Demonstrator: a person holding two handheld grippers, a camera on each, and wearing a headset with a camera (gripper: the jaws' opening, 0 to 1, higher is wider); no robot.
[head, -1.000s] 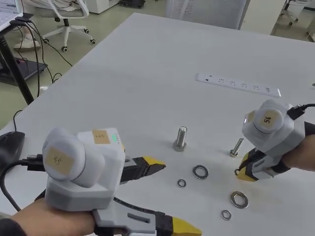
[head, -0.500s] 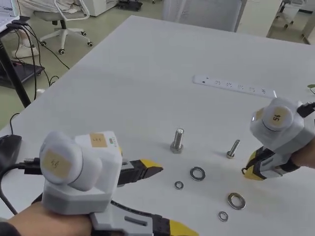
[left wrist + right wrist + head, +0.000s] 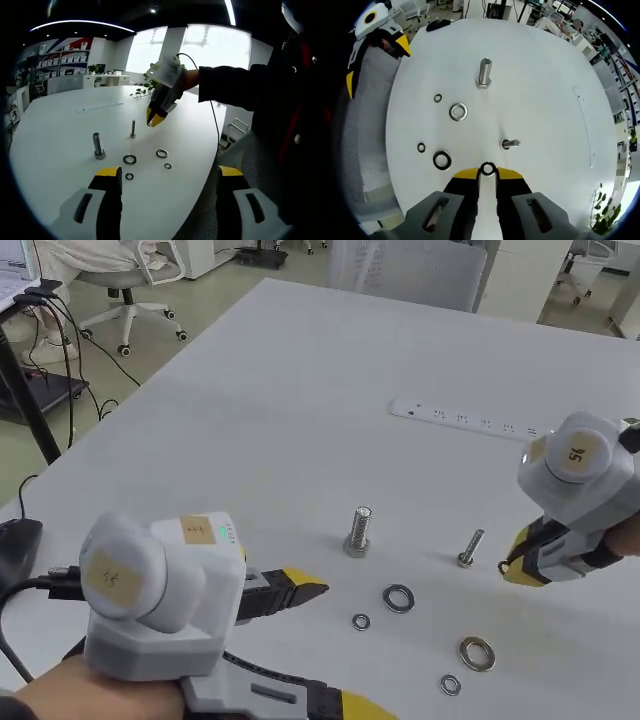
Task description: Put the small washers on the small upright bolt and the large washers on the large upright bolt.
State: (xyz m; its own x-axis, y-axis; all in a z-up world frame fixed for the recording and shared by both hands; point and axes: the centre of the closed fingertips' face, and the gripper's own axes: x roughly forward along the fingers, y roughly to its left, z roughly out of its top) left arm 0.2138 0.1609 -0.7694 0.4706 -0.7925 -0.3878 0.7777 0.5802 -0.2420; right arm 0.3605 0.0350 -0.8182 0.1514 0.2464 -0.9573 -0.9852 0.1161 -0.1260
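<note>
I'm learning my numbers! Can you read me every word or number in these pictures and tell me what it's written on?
"56": handwritten on the tan sticker on top of the right claw.
The second tan sticker, on top of the left claw, has a handwritten scribble that is too blurred to read.
The small label beside it is too small to read.
Nothing else can be read.

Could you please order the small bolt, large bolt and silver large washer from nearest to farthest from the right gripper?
Right gripper view; the right gripper is shut on a small washer.
1. small bolt, just ahead, right.
2. silver large washer, farther ahead, left.
3. large bolt, farthest, straight ahead.
</note>
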